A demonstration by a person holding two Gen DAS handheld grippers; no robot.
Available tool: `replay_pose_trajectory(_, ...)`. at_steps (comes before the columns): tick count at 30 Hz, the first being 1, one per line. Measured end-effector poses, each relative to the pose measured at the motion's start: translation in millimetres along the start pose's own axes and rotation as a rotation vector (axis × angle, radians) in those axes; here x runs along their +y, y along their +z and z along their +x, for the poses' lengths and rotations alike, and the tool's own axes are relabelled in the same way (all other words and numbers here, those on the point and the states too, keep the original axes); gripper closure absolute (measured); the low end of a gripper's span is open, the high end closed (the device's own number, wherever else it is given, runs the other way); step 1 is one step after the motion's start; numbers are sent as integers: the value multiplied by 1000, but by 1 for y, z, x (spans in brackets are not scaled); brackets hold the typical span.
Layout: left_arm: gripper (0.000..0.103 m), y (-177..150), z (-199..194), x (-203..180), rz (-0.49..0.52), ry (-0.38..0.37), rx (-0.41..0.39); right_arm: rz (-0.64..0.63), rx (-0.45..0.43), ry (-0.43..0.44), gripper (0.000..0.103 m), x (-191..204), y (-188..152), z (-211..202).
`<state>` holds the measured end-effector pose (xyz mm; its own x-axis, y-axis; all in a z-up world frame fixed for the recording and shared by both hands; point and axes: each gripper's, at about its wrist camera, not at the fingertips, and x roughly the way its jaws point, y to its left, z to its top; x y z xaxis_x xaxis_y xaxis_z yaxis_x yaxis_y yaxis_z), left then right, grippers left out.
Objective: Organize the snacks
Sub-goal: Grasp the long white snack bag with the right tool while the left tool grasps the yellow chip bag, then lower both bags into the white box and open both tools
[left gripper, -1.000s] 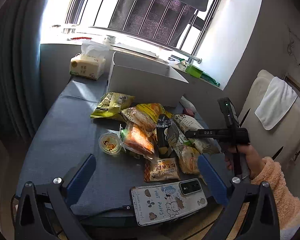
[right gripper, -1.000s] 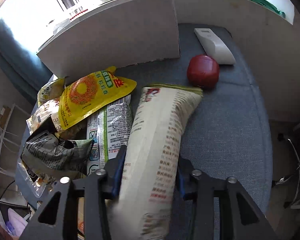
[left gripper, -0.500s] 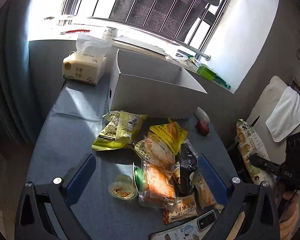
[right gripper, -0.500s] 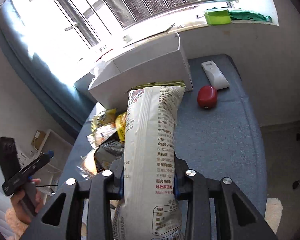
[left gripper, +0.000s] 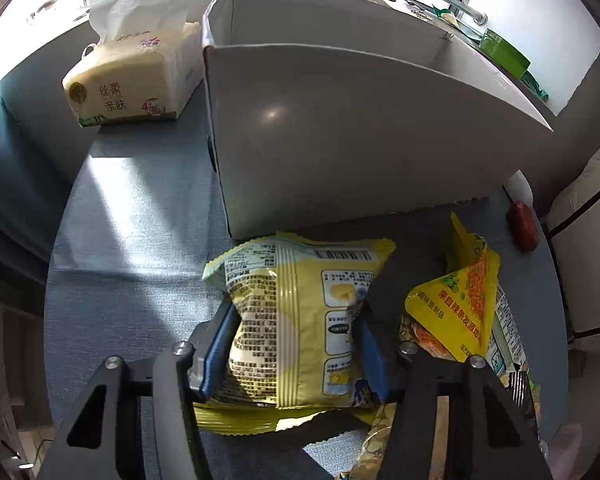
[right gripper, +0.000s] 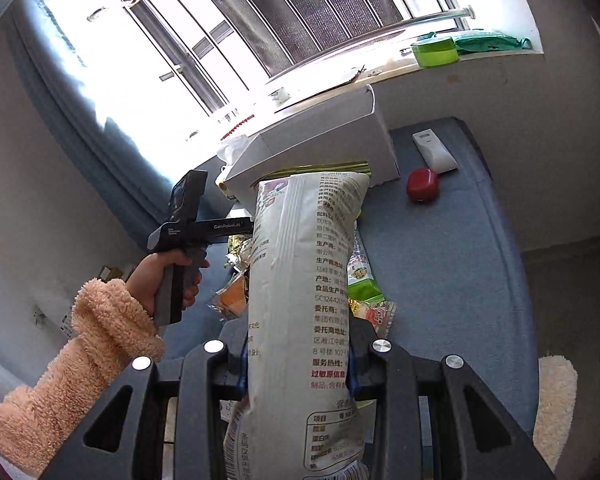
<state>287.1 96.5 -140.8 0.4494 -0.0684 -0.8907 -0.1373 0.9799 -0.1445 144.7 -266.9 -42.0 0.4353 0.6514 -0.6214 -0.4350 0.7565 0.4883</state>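
A yellow snack bag (left gripper: 296, 272) lies on the blue-grey table just in front of a white cardboard box (left gripper: 360, 140). My left gripper (left gripper: 296, 312) points steeply down over it. Its jaws are closing, and both blue pads (left gripper: 220, 336) press into the bag's sides. My right gripper (right gripper: 298, 344) is shut on a long white snack bag (right gripper: 304, 260), held upright above the table with the box (right gripper: 324, 140) behind it. In the right wrist view a hand (right gripper: 168, 276) in a fluffy peach sleeve holds the left gripper's handle; the white bag hides its fingers.
A yellow triangular pouch (left gripper: 456, 304) and more snack packets lie right of the yellow bag. A tissue pack (left gripper: 128, 80) stands left of the box. A red case (right gripper: 422, 186) and a white remote (right gripper: 434, 150) lie at the table's far right. A green tub (right gripper: 434, 50) sits on the windowsill.
My left gripper has swept forward and down onto the yellow bag, and its jaws have narrowed from wide open. My right gripper has lifted the white bag off the table.
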Motion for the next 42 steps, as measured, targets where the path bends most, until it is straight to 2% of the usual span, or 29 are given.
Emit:
replay_pose_trajectory(4,53,-12,-25,2,33,-33,-91,17,9,-4,66,-6,-3,2)
replay_pose_trajectory(9,55,-33,-77,10,33,-26,-244,31,-4,-1,66,-11,2,8)
replay_pose_trajectory(11,55,-35,-98,11,30,0,-307,34,-13,0,66,-12,9,12)
replay_pose_trajectory(15,55,-18,-135,1,37,-85,-394,13,-26,0,66,-9,38,28)
replay_pose_trajectory(20,55,29,-154,-23,61,-131,-465,-33,-54,-37,66,6,107,60)
replay_pose_trajectory(23,55,69,-150,-34,51,-155,-461,-45,-54,-47,66,11,158,93)
replay_pose_trajectory(26,55,109,-133,-42,50,-164,-440,-21,-15,-67,66,3,203,133)
replay_pose_trajectory(30,54,150,-106,-41,20,-119,-369,-30,23,-155,66,-7,250,177)
replay_pose_trajectory(32,54,160,-92,-38,15,-103,-337,-28,26,-143,66,-11,268,191)
replay_pose_trajectory(34,51,167,-79,-35,17,-119,-296,-4,34,-139,66,-13,283,205)
replay_pose_trajectory(35,39,167,-76,-34,20,-99,-291,-6,39,-149,65,-14,289,211)
replay_pose_trajectory(36,26,165,-73,-32,21,-74,-294,-15,44,-165,63,-15,294,217)
replay_pose_trajectory(37,1,163,-72,-30,17,-65,-301,-35,53,-186,61,-15,297,224)
replay_pose_trajectory(38,0,159,-73,-27,17,-83,-315,-53,54,-200,48,-16,300,228)
replay_pose_trajectory(39,0,155,-73,-24,21,-103,-309,-56,43,-208,20,-18,301,229)
replay_pose_trajectory(40,0,153,-72,-21,28,-112,-290,-47,28,-219,7,-21,300,229)
replay_pose_trajectory(41,0,150,-71,-20,43,-95,-280,-42,1,-228,0,-23,300,225)
replay_pose_trajectory(42,0,147,-73,-20,59,-66,-287,-42,-29,-233,0,-23,298,221)
